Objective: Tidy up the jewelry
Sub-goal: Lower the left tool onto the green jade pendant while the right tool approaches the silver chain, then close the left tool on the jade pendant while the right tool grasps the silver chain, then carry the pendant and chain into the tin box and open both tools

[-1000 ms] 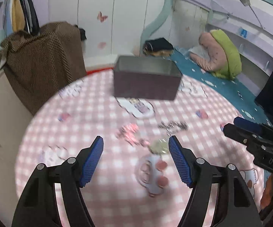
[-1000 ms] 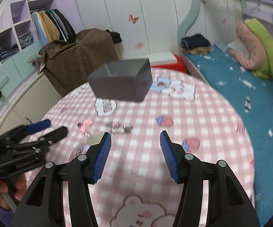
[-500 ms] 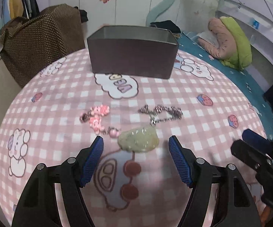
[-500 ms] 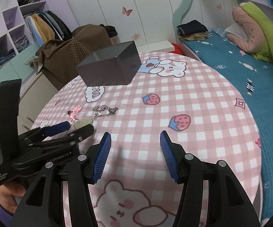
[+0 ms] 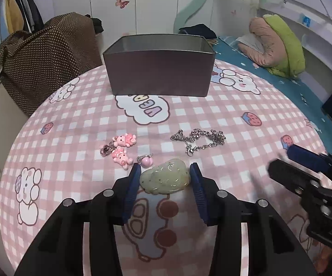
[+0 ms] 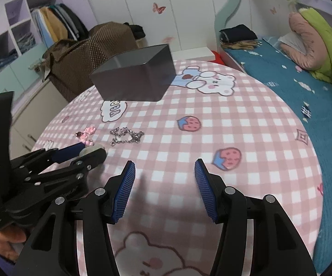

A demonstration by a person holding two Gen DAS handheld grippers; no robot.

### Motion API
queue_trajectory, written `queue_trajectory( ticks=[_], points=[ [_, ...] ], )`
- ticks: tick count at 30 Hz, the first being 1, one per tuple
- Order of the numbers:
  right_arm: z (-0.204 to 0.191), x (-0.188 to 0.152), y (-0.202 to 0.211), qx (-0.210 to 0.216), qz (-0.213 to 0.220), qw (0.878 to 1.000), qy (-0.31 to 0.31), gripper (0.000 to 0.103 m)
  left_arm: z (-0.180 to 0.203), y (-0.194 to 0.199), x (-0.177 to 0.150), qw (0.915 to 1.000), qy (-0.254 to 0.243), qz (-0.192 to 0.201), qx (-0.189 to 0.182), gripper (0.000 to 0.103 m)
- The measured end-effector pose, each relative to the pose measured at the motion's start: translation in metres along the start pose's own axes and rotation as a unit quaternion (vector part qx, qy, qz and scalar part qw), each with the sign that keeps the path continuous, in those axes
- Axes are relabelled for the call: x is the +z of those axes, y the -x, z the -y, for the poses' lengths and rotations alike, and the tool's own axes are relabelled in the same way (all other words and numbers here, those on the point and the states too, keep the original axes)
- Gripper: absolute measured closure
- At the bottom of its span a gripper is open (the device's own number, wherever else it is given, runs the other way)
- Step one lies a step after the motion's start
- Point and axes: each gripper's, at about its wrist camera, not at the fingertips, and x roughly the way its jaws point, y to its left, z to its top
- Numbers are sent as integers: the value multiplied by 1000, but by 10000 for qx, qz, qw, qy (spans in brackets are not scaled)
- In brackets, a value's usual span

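Jewelry lay scattered on the round table [image 5: 246, 105], whose pink-and-white checked cloth carried printed bears and strawberries. We saw our left gripper [image 5: 165, 177] low over the cloth, its blue ribbed fingers [image 5: 133, 184] closing on a pale green jade pendant [image 5: 166, 179], a smooth, lumpy oval with carved lines; the pads stood right at its two sides, and we could not tell whether they pressed yet. Just beyond the left finger sat a small pink bead charm [image 5: 146, 161], and past it a pair of glossy pink bear charms [image 5: 121, 148] on a small metal clasp. To the right of those, a silver chain bracelet [image 5: 199, 140] lay loosely crumpled, its lobster clasp pointing toward us. Farther back stood a grey rectangular metal tin [image 5: 159, 76], open at the top, with plain matte walls; nothing lay between it and the jewelry but bare cloth. Our right gripper [image 6: 164, 179] hovered over an empty patch of cloth, its fingers [image 6: 125, 188] apart at a middling width and holding nothing. From its camera the left gripper's black frame stood in front of part of the pendant. Behind the table we saw a brown dotted bag [image 5: 44, 59], white wardrobe doors with butterfly stickers, and a bed [image 6: 303, 87] with a teal printed sheet and bunched pink and green bedding
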Motion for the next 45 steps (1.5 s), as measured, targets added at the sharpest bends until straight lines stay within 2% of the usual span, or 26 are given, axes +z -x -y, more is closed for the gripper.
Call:
queue_trajectory(
  ticks=[2,11,13,15,17,18,21,26,30,33,40,45],
  points=[
    [-7,3,-6,-48,-51,9999,118,50,-8,3,-2,9998,98,-9,-147,61],
    [-43,25,-38,-183,-190,9976,637,51,-38,22,-4,9992,275,154,-263,61],
    [-50,28,-44,-191,-186,9969,740,58,-44,24,-3,9991,295,178,-263,61],
    [-54,30,-51,-247,-272,9959,824,75,-48,24,-2,9990,304,195,-257,61],
    [-56,31,-57,-352,-357,9950,862,82,-51,24,-1,9989,307,204,-298,61],
    [-56,30,-58,-343,-361,9951,852,90,-53,24,0,9987,321,207,-326,61],
    [-56,30,-57,-371,-331,9947,895,99,-56,23,3,9985,330,207,-395,61],
    [-57,41,-36,-197,-58,9962,851,99,-59,26,13,9980,283,300,-481,61],
    [-61,63,-10,-43,246,9960,857,99,-62,32,35,9959,249,404,-770,61],
    [-63,83,7,10,470,9949,888,99,-61,40,59,9948,121,539,-852,61],
    [-70,129,33,-97,949,9901,1031,99,-54,44,114,9940,-200,783,-743,61],
    [-71,160,39,-184,1242,9868,1027,99,-53,29,147,9945,-179,724,-731,61]
  ],
)
